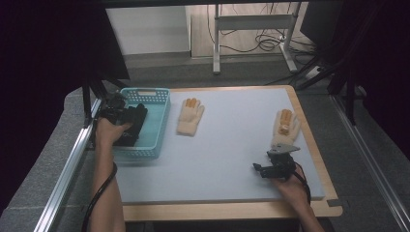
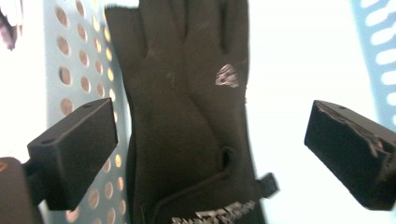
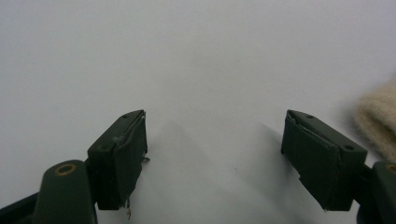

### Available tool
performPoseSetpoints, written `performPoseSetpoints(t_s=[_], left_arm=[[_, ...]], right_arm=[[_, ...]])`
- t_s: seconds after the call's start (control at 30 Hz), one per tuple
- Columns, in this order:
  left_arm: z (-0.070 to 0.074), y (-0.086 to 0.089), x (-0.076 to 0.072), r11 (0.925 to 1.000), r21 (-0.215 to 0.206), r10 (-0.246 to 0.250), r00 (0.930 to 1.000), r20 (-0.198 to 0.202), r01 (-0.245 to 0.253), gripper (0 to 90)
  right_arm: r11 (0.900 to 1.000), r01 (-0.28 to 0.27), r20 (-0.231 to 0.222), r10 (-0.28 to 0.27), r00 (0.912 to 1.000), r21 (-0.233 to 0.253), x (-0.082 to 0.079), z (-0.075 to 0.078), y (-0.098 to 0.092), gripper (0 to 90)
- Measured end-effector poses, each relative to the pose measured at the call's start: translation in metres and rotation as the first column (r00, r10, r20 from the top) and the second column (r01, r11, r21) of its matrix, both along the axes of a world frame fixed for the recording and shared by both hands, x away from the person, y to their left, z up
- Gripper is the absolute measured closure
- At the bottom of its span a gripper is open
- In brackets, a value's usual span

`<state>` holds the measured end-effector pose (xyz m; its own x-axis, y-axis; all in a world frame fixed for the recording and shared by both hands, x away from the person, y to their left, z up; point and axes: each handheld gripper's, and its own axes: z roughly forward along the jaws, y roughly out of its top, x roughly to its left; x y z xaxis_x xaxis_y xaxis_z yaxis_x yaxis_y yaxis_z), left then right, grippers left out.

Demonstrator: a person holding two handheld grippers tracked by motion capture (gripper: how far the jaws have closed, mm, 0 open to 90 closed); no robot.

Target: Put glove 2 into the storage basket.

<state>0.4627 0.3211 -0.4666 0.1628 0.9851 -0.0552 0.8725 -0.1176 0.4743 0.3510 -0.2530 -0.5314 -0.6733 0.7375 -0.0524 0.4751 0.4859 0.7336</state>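
Black, soft synthetic-fabric glove (image 2: 187,121) with a small grey logo on its back: lies flat in the light-blue perforated plastic basket (image 1: 159,123) at the left edge of the desk (image 1: 232,140), fingers pointing away from the left tool (image 2: 210,154).

Handling, as judged: light, limp, no stiffness; will drape and fold when lifted. Not fragile. Surface looks matte, so slip risk is low. The best hold is probably a pinch across the cuff or the palm, where the fabric is doubled; a fingertip pinch would let it dangle.

Left tool: jaws wide apart, straddling the glove, gripping nothing.

Right tool (image 1: 275,166): jaws wide apart over bare desk, empty.

Also present: two cream knitted gloves with orange fingertips, one (image 1: 190,117) beside the basket, one (image 1: 285,126) just beyond the right tool.
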Motion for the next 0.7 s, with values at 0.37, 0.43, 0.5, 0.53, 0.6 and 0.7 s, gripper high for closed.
performPoseSetpoints(t_s=[0.37, 0.43, 0.5, 0.53, 0.6, 0.7], left_arm=[[0.030, -0.026, -0.033, 0.9910, -0.058, -0.109, 0.9774, 0.181, 0.121, 0.1], [0.034, -0.038, -0.041, 0.9856, -0.048, -0.148, 0.9659, 0.212, 0.162, 0.0], [0.038, -0.048, -0.047, 0.9803, -0.026, -0.185, 0.9551, 0.232, 0.196, 0.0], [0.040, -0.055, -0.052, 0.9763, -0.015, -0.206, 0.9475, 0.245, 0.216, 0.0], [0.043, -0.065, -0.059, 0.9694, -0.014, -0.232, 0.9350, 0.268, 0.245, 0.0], [0.047, -0.082, -0.072, 0.9555, -0.020, -0.274, 0.9115, 0.306, 0.294, 0.0]], right_arm=[[1.000, 0.000, 0.000, 0.000, 1.0000, -0.001, 0.000, 0.000, 0.000, 22.2], [1.000, -0.001, 0.001, 0.001, 1.0000, -0.001, 0.000, 0.000, 0.000, 22.2], [1.000, -0.001, 0.001, 0.001, 1.0000, -0.001, 0.000, 0.000, 0.000, 22.2], [1.000, 0.000, 0.001, 0.000, 1.0000, -0.001, 0.000, 0.000, 0.000, 22.2], [1.000, -0.001, 0.001, 0.001, 1.0000, -0.001, 0.000, 0.000, 0.000, 22.2], [1.000, -0.001, 0.001, 0.001, 1.0000, -0.001, 0.000, 0.000, 0.000, 22.2]])
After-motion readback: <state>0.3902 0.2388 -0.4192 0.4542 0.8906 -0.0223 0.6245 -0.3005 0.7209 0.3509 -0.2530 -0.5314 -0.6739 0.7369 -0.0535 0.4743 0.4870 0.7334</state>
